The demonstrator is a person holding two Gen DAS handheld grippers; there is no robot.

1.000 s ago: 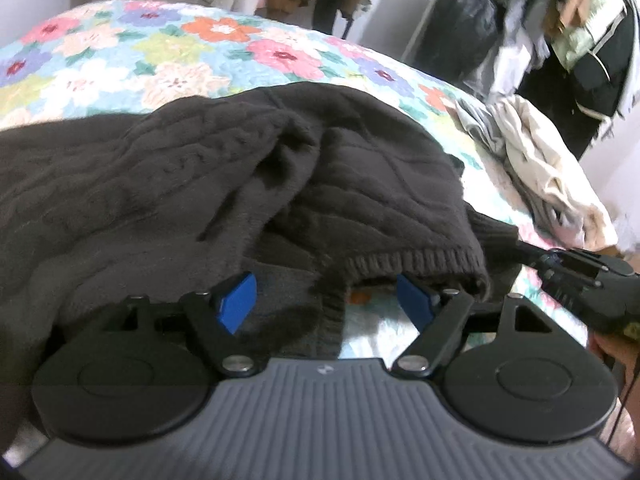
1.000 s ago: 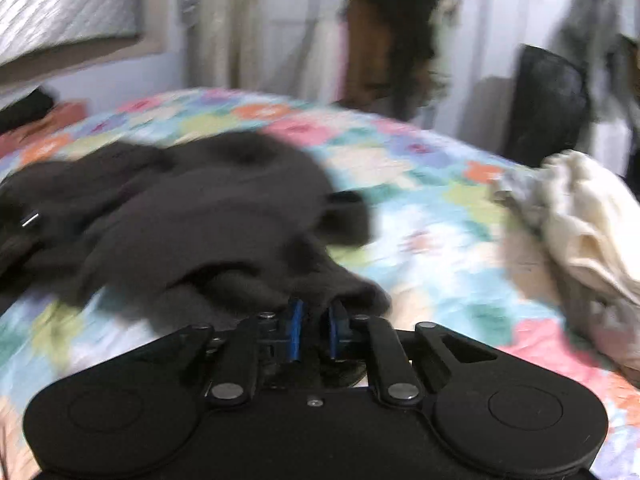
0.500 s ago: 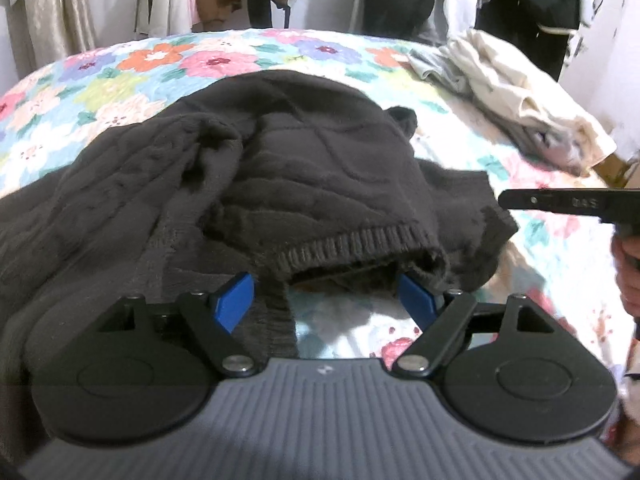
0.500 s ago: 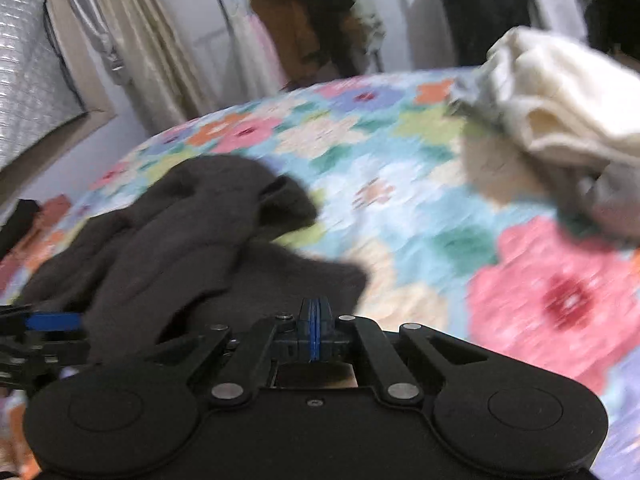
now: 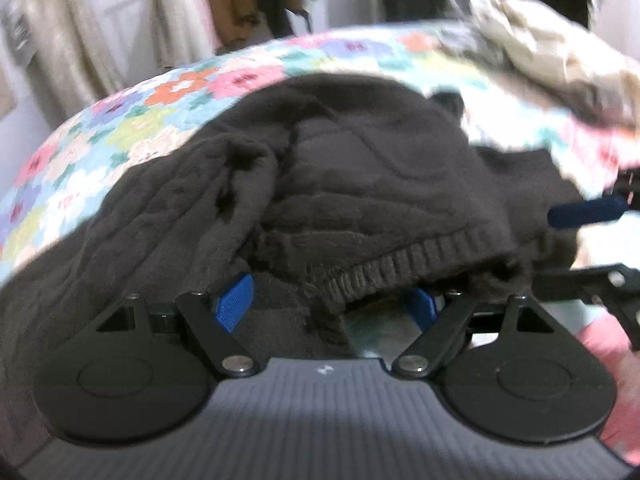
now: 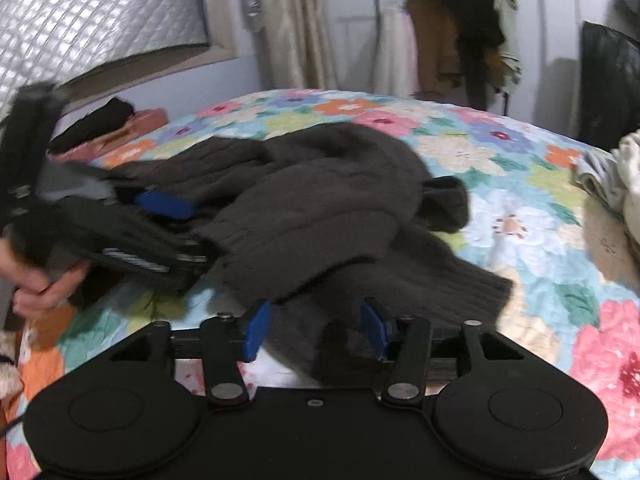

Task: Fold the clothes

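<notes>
A dark brown knit sweater (image 5: 360, 184) lies crumpled on a floral bedspread (image 5: 120, 132). My left gripper (image 5: 326, 304) sits low at its ribbed hem (image 5: 400, 260). Its jaws are opening, with hem fabric hanging between the blue pads and no pad pressing on it. In the right wrist view the sweater (image 6: 320, 208) spreads across the bedspread (image 6: 520, 208). My right gripper (image 6: 316, 330) is at its near edge, jaws opening, with a fold of sweater lying loose between them. A hand (image 6: 36, 284) holds the left gripper's handle at the left edge.
A heap of cream and grey clothes (image 5: 560, 60) lies at the bed's far right, also seen at the right edge (image 6: 624, 176). Garments hang on a rack (image 6: 452, 28) behind the bed. A quilted headboard (image 6: 100, 12) and folded dark and pink items (image 6: 112, 120) are at far left.
The right gripper's jaws went from shut to apart, and it swung back to face the sweater. The left gripper rolled and moved in closer under the ribbed hem, its jaws a little wider.
</notes>
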